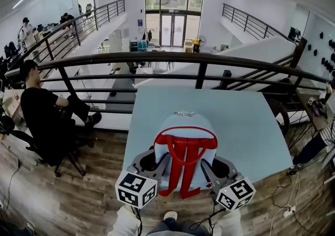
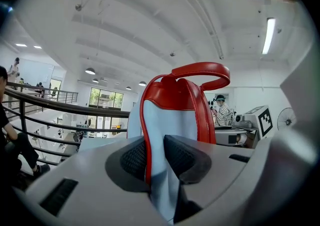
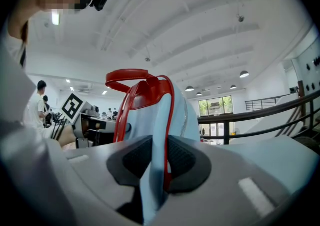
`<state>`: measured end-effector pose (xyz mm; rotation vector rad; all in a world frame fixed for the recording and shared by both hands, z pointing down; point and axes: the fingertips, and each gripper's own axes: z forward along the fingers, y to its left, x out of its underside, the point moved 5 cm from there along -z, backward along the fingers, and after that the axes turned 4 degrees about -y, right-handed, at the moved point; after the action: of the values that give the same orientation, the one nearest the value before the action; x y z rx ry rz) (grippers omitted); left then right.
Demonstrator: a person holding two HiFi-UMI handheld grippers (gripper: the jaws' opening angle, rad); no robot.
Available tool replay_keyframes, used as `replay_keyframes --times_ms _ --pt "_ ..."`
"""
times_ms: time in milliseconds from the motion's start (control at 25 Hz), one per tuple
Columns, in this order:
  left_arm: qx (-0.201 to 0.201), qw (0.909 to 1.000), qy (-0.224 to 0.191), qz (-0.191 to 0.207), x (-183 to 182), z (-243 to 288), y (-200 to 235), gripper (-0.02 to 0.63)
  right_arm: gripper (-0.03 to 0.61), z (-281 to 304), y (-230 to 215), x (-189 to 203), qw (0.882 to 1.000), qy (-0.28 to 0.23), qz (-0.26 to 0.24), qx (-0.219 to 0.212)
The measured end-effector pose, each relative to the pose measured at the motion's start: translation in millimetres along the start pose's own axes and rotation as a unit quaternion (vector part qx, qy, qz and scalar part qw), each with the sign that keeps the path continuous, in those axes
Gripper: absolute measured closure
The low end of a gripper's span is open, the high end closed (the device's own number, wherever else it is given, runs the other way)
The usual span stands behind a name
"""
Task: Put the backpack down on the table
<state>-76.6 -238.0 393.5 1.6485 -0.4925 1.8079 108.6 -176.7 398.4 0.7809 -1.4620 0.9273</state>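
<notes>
Head view: backpack (image 1: 183, 135) upright over the worktop (image 1: 251, 120) near edge.
Left gripper view: left claw (image 2: 155, 157) clamped on its red-piped side seam.
Right gripper view: right claw (image 3: 155, 162) clamped likewise.
Soft shell, probably light; hold at the piped seams.

The head view looks steeply down on the backpack (image 1: 186, 123), which both gripper views face closely from opposite sides

**Surface state**

Pale blue rectangular surface (image 1: 251, 125) stands on wood-plank floor (image 1: 89, 193), far edge just beside the black railing (image 1: 201, 75). The backpack (image 1: 184, 151) overlaps its near edge; contact with the top cannot be told.
</notes>
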Motion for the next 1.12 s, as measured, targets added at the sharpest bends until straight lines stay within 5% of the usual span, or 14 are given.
replay_keyframes --times_ms 720,1120 --pt "-0.026 0.9990 0.028 -0.024 13.3 94.9 61.9 0.515 0.488 88.4 -86.0 27.0 0.999 0.040 0.026 -0.021" --pt "-0.036 0.9993 0.009 -0.002 10.1 167.0 88.3 0.515 0.486 135.4 -153.9 32.6 0.998 0.041 0.013 -0.041"
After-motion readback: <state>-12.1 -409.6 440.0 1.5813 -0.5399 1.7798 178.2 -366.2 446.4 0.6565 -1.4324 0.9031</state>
